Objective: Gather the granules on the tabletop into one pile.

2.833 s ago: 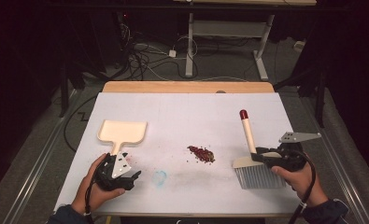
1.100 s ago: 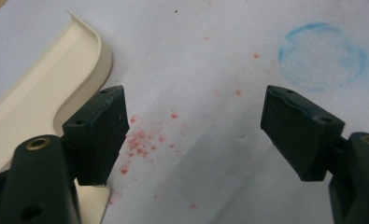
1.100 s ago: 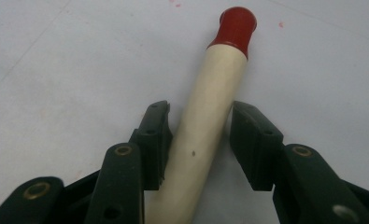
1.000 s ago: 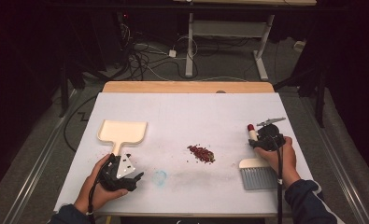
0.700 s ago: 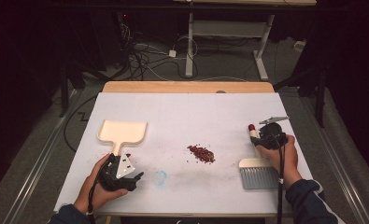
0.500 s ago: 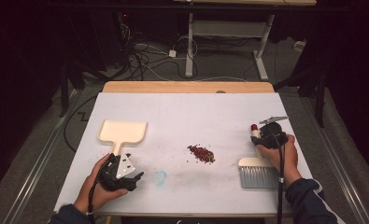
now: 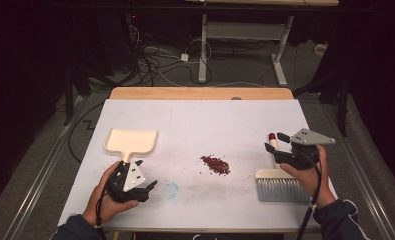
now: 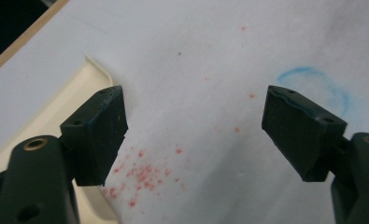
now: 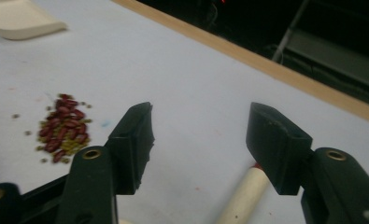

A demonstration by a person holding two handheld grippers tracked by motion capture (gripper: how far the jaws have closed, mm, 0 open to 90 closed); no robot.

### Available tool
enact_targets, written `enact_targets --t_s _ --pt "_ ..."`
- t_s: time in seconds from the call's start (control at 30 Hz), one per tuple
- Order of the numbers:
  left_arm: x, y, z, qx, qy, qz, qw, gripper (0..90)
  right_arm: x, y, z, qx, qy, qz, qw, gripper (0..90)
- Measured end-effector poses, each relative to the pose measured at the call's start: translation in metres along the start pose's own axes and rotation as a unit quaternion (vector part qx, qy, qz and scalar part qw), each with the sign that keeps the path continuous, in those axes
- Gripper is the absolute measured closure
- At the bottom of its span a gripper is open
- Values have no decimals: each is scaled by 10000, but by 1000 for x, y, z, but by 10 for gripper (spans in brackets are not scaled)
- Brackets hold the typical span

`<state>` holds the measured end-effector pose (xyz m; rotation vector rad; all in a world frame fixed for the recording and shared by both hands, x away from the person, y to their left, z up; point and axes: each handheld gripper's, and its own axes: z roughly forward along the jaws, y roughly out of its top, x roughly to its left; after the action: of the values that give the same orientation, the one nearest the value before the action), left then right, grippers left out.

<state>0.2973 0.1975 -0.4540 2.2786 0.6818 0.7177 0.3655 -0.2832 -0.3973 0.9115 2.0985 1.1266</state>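
A cream dustpan (image 7: 131, 142) lies at the left of the white table (image 7: 200, 120), its handle pointing toward my left gripper (image 7: 151, 186). That gripper rests open on the table, and its own view shows the dustpan's edge (image 8: 56, 116) beside one jaw. A small pile of red and green beans (image 7: 215, 164) sits mid-table. The brush (image 7: 282, 189) lies at the right, with its cream handle and red tip (image 7: 272, 136) pointing away. My right gripper (image 7: 278, 145) hovers open over that handle's end (image 9: 245, 196), with the jaws on either side and not touching it.
A blue circle mark (image 7: 171, 190) is drawn on the table near the left gripper, with faint red stains (image 8: 140, 175) around it. The table's wooden far edge (image 9: 266, 65) borders dark floor with cables and a desk frame (image 7: 240, 45).
The right gripper moved from the brush's bristle end up to the handle's red tip, and has barely shifted in the last second. The left gripper stayed put.
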Motion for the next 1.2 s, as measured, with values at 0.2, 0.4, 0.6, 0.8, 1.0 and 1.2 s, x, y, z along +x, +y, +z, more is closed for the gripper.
enact_targets --t_s 0.2,0.4,0.6,0.8,1.0,1.2 --pt "0 3 -2 -254 90 -64 9996 196 25 -13 -34 -646 64 -500 9966 349" --pt "-2 4 0 -360 8 -25 9993 178 51 -41 -41 -626 -54 -766 9951 264" --pt "-3 6 4 -344 -58 96 9993 176 55 -48 -44 -541 -205 -628 9964 226" --pt "-4 9 8 -309 -49 163 9994 176 54 -50 -45 -497 -300 -608 9965 218" --pt "-4 9 8 -276 -45 168 9995 176 53 -50 -43 -457 -315 -624 9965 217" --pt "-5 9 9 -232 -50 192 9995 176 53 -50 -42 -442 -340 -649 9963 220"
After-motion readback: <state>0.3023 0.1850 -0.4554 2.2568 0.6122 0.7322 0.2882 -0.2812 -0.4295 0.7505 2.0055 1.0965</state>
